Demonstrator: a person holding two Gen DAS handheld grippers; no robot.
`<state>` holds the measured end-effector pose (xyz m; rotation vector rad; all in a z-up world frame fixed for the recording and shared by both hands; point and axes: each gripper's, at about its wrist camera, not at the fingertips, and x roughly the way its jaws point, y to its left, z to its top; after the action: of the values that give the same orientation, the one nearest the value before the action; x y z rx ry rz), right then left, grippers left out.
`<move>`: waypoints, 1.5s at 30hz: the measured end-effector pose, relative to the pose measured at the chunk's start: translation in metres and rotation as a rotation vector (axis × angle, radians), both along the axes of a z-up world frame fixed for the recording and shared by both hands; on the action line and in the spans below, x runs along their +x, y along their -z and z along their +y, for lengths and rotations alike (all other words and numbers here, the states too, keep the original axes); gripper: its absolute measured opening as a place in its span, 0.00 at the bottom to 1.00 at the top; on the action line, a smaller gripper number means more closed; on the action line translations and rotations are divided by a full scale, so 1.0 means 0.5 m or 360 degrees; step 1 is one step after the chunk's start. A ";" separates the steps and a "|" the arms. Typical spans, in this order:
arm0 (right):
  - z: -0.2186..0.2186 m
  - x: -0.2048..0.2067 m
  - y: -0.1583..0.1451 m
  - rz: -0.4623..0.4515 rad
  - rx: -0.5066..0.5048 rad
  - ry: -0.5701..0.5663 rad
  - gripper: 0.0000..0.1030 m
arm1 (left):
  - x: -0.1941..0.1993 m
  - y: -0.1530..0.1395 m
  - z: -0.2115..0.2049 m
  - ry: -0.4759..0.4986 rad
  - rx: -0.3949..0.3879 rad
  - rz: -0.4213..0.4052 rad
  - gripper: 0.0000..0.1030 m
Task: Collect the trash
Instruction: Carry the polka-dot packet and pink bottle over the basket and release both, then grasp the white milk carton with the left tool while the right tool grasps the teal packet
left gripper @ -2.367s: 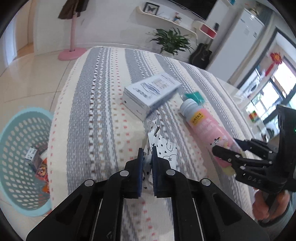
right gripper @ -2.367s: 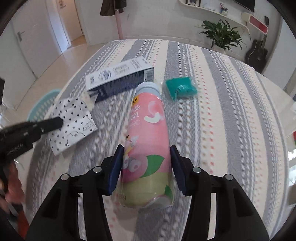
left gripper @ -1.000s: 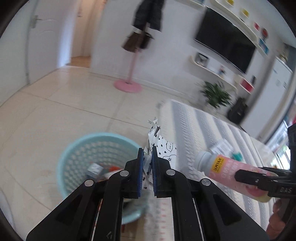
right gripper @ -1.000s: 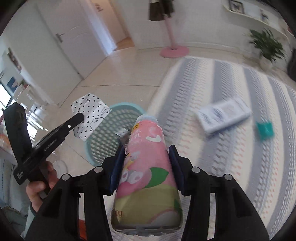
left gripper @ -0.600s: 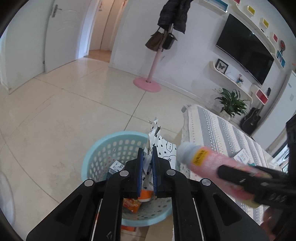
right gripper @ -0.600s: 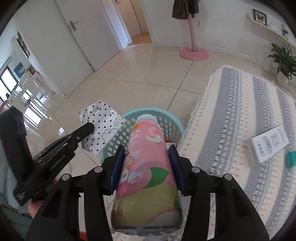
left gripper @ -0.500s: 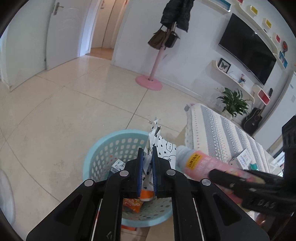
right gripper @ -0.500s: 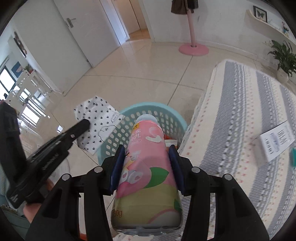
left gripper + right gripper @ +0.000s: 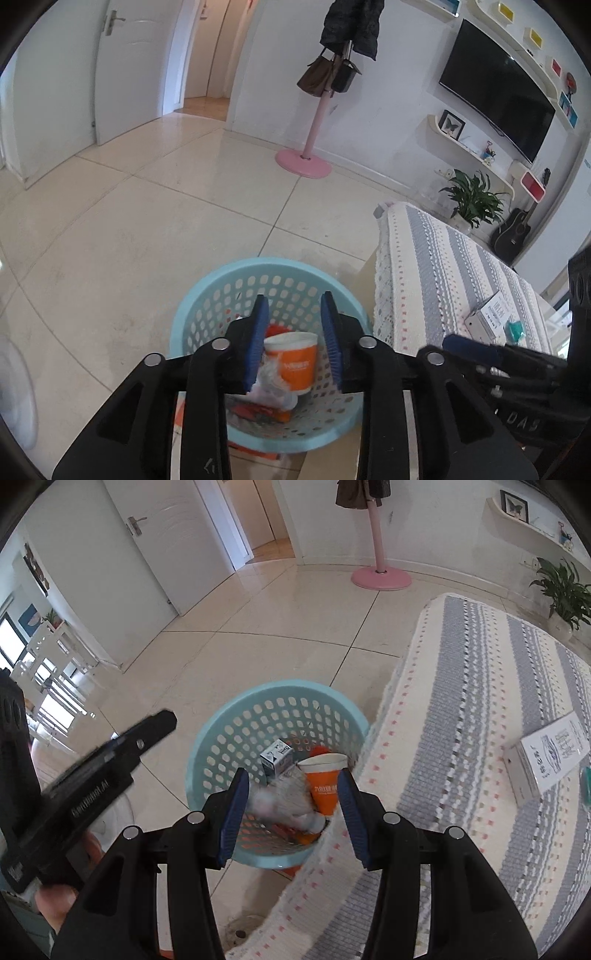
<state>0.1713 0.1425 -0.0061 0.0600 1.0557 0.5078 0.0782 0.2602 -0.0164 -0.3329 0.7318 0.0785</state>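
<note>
Both grippers, the left gripper (image 9: 294, 341) and the right gripper (image 9: 293, 814), hang over the blue basket (image 9: 207, 295) with their fingers spread wide and nothing in them. Only the right view shows a small white box (image 9: 277, 761) inside the basket beside the one orange cup (image 9: 325, 781). Blurry pink and white trash (image 9: 284, 805) lies there too, and one white box (image 9: 546, 762) sits on the striped table (image 9: 480, 701) beside the basket.
</note>
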 end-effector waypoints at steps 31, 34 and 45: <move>-0.655 -0.054 0.035 -0.0364 -0.0239 0.0830 0.55 | 0.182 0.029 -0.536 0.0980 0.0202 0.0040 0.81; -0.677 -0.042 0.071 -0.0292 -0.0172 0.0773 0.56 | 0.207 0.048 -0.587 0.1064 0.0328 0.0045 0.81; -0.649 -0.042 0.107 -0.0259 -0.0209 0.0716 0.57 | 0.312 0.117 -0.629 0.1224 0.0248 0.0360 0.81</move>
<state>0.1501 -0.1818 -0.0594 0.1341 0.8786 0.0344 0.2340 -0.0545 -0.0748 0.1238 1.0300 -0.5595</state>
